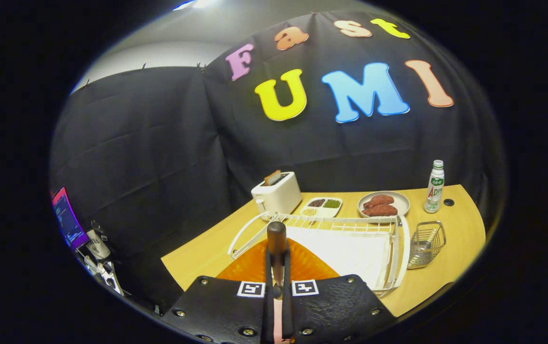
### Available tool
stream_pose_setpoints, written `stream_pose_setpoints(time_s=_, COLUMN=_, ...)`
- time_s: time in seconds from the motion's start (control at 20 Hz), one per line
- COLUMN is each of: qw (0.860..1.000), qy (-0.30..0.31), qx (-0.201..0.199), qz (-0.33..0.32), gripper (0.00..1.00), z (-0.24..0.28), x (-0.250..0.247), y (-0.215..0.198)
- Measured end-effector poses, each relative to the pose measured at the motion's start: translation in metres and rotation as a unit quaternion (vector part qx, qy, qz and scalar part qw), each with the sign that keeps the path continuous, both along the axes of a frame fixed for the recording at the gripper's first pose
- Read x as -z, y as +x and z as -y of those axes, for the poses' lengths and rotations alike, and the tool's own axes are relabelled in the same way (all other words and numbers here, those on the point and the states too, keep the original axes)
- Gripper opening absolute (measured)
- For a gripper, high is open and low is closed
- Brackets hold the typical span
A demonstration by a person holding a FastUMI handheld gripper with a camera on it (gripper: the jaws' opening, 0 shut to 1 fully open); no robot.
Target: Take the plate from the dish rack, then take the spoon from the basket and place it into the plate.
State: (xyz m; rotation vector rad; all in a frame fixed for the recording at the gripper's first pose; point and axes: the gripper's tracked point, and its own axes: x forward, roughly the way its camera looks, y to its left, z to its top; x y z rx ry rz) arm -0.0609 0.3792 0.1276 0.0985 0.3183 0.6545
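Gripper (277, 286) clamped on light, stiff spoon (277, 248) handle above orange plate (302, 265); smooth handle may slip

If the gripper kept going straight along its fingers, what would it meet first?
Probably the dish rack: the gripper, shut on the spoon, hangs over the orange plate, rack just beyond. Depth unclear.

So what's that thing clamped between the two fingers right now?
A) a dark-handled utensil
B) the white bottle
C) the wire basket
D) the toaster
A: the gripper is shut on the spoon, its dark handle standing upright between the fingers, above the orange plate.
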Motion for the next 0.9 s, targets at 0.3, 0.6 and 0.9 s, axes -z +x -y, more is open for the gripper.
stream_pose_setpoints(time_s=0.3, qw=0.997, qy=-0.066, qx=-0.038, qz=-0.013, gripper=0.06, z=-0.032, x=0.061, y=-0.025)
stream_pose_setpoints(time_s=0.6, qw=0.993, qy=-0.11, qx=-0.044, qz=0.001, gripper=0.06, z=-0.044, x=0.094, y=-0.03)
stream_pose_setpoints(time_s=0.9, qw=0.992, qy=-0.117, qx=-0.041, qz=0.025, gripper=0.06, z=-0.046, x=0.093, y=-0.036)
